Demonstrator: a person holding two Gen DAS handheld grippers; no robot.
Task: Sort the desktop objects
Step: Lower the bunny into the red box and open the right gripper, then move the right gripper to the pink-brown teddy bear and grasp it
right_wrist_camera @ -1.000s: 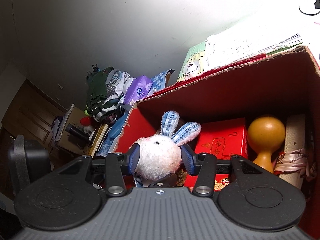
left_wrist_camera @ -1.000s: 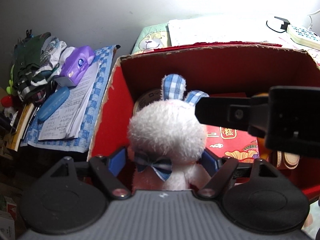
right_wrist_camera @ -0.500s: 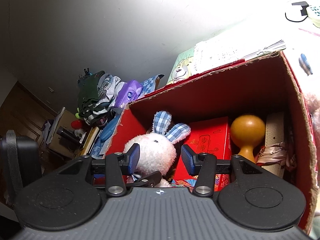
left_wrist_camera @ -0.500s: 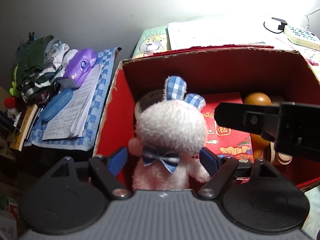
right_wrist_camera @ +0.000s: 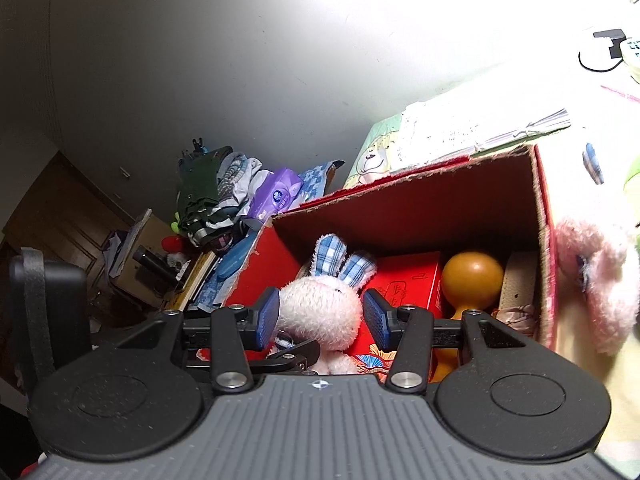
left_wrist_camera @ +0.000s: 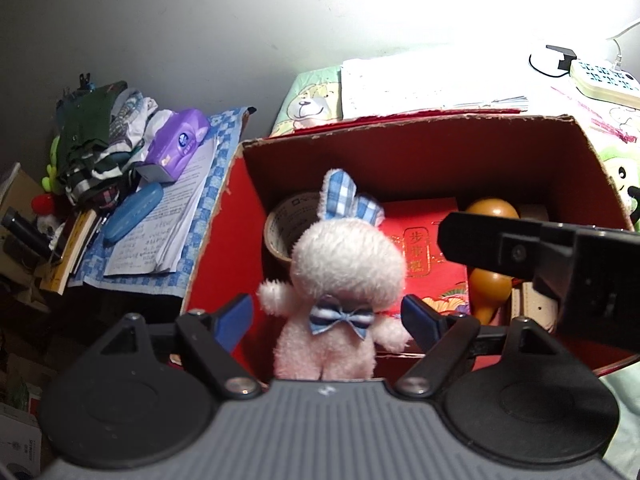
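Observation:
A white plush bunny (left_wrist_camera: 344, 264) with blue checked ears and a bow tie stands upright in the near left corner of the red cardboard box (left_wrist_camera: 400, 156). My left gripper (left_wrist_camera: 328, 318) is open, its blue pads (left_wrist_camera: 236, 316) wide on either side of the bunny's body without touching it. In the right wrist view the bunny (right_wrist_camera: 320, 308) sits just beyond my open right gripper (right_wrist_camera: 322, 316). The right gripper's black body crosses the left wrist view over the box's right half.
Inside the box lie a tape roll (left_wrist_camera: 288, 224), a red gift box (left_wrist_camera: 420, 248), an orange wooden gourd (right_wrist_camera: 472, 276) and a beige belt (left_wrist_camera: 532, 304). Left of the box: papers, a blue case (left_wrist_camera: 132, 210), purple tissues (left_wrist_camera: 176, 144). A pink plush (right_wrist_camera: 592, 280) lies outside the box's right wall.
Both grippers have drawn back and up from the box. The bunny stays inside and looks smaller, its arms now spread free. The right gripper has shifted right.

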